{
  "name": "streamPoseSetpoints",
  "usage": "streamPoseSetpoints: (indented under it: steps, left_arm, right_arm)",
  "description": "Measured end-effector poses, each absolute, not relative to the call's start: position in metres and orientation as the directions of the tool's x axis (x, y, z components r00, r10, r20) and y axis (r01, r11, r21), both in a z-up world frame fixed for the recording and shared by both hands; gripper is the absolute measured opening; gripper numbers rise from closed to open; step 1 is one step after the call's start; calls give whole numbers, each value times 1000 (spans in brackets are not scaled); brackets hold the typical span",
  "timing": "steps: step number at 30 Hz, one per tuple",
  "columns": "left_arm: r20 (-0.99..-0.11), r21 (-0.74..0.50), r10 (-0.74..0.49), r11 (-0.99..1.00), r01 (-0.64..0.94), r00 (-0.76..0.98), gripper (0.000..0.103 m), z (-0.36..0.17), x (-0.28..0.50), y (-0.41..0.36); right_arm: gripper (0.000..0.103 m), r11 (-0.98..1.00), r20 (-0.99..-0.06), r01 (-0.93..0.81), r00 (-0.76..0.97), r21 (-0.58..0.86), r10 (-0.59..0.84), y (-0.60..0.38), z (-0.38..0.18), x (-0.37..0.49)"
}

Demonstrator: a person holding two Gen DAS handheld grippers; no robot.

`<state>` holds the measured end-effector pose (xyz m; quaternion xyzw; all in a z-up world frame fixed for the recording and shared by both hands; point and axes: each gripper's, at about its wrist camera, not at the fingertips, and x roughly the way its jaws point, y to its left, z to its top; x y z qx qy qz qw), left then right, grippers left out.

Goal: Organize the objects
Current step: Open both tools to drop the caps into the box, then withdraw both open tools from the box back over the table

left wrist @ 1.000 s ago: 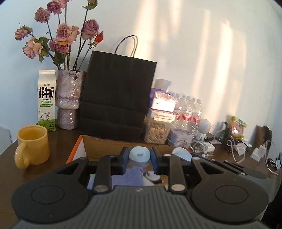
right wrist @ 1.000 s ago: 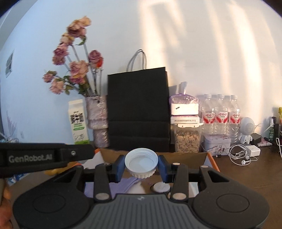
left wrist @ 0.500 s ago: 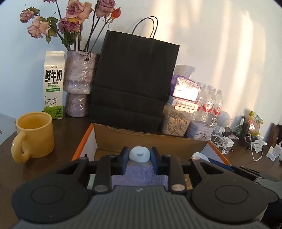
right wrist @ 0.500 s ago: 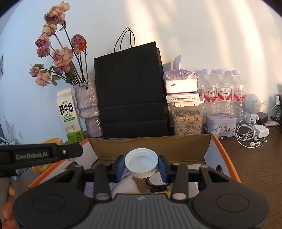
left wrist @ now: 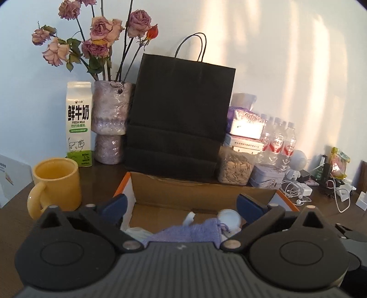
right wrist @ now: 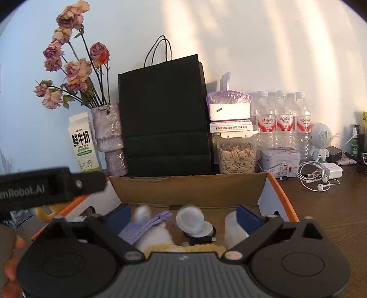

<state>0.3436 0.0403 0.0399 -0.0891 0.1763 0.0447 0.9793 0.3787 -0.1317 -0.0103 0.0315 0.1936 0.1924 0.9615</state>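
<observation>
White plastic screw cap point(right wrist: 190, 219) lies tilted inside the open brown cardboard box point(right wrist: 188, 190), free of my right gripper point(right wrist: 183, 214), whose jaws have just been opening and stand wide apart, gripping nothing. My left gripper point(left wrist: 181, 204) has likewise just been opening, fully spread and empty, above a lavender cloth point(left wrist: 183, 233).

The cardboard box point(right wrist: 188, 190) has its near part hidden behind the gripper body, a blurred white lid point(right wrist: 190, 219) inside it, and rose tops point(left wrist: 68, 9) cut off.
</observation>
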Motion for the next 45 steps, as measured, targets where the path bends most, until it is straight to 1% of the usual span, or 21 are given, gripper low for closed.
streamPoseSetpoints:
  steps: [6, 24, 32, 40, 45]
  left_arm:
    - [-370, -163, 62, 978, -131, 927, 103, 38, 346, 43]
    - [-360, -171, 48, 978, -117, 932, 103, 44, 337, 42]
    - [-314, -172, 45, 980, -104, 948, 103, 57, 314, 49]
    - [-324, -162, 57, 980, -115, 944, 103, 57, 287, 61]
    - [-349, -136, 62, 984, -116, 935, 103, 54, 267, 68]
  right_arm:
    - [103, 928, -368, -347, 852, 133, 372, -133, -12, 379]
    - [103, 929, -351, -346, 860, 136, 371, -135, -7, 372]
    - [103, 923, -342, -363, 858, 125, 384, -139, -3, 359]
    - [103, 920, -338, -379, 856, 103, 391, -151, -2, 338]
    - [103, 916, -348, -393, 849, 84, 397, -159, -6, 320]
